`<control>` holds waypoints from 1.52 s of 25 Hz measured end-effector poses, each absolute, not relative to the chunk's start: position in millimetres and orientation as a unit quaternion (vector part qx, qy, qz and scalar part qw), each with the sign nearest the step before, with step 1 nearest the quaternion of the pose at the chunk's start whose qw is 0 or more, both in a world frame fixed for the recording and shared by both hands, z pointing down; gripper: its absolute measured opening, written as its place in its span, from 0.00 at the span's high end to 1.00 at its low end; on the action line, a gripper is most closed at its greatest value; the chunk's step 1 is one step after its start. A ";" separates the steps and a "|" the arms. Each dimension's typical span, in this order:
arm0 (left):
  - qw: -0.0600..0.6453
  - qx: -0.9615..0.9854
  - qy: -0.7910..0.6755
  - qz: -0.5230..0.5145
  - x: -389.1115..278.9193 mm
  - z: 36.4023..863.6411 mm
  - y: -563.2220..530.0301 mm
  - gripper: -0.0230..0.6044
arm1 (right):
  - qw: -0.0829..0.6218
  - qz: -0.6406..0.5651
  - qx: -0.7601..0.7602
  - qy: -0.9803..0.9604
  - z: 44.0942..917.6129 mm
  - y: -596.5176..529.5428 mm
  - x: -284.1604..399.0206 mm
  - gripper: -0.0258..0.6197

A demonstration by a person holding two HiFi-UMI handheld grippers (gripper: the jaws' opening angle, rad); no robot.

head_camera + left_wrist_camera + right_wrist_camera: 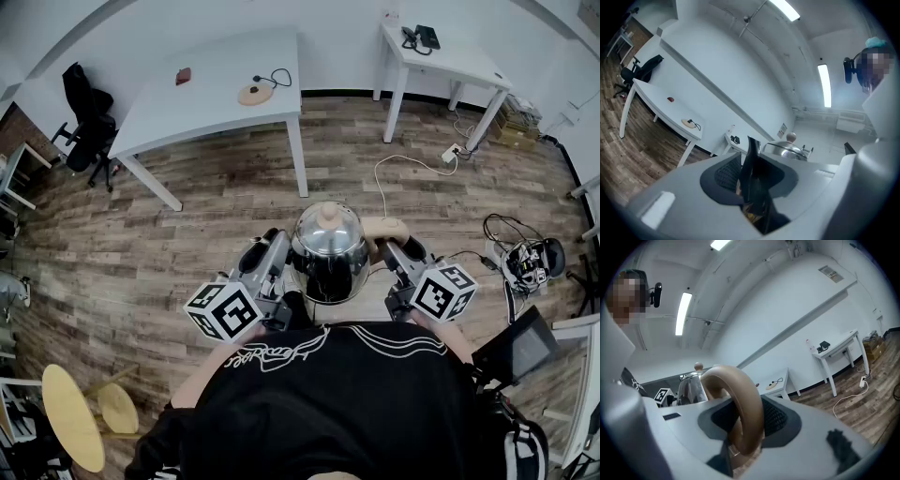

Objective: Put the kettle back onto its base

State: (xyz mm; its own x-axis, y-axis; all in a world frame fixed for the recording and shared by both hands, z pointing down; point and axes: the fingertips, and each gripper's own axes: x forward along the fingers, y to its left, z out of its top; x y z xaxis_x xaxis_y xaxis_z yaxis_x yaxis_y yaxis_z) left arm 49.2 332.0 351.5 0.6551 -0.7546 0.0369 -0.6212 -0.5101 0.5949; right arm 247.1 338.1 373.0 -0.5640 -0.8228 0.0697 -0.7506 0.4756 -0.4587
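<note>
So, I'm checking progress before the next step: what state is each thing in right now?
kettle: upright, held in the air between both grippers.
kettle lid: on, closed.
kettle base: bare, on the far white table, cord attached.
left gripper: shut on a black part of the kettle.
right gripper: shut on the wooden handle.

Bright, even light from ceiling strips [824,85], fisheye-bent edges, dark corners

Shiny domed kettle [328,246] upright, round tan base [254,94] on white table [202,108]
</note>
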 end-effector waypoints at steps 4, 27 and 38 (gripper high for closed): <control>0.293 0.863 -0.397 -0.112 35.0 364.7 290.8 0.82 | 0.079 -0.226 -0.462 0.854 386.7 299.9 233.1 0.75; 0.300 0.863 -0.391 -0.114 -118.8 362.4 -67.2 0.82 | 0.047 -0.232 -0.452 0.860 383.5 -47.6 76.3 0.75; 0.291 0.862 -0.402 -0.104 -102.8 361.4 -128.2 0.82 | 0.046 -0.237 -0.432 0.869 387.4 -114.1 91.1 0.76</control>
State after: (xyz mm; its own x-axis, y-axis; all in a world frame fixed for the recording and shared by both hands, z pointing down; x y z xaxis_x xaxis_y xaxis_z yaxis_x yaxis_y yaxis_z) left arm -102.8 -128.2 361.4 0.6557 -0.7531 0.0547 -0.6324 -0.5082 0.5846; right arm 91.1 -114.1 387.4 -0.6221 -0.7729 0.1249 -0.7290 0.5137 -0.4524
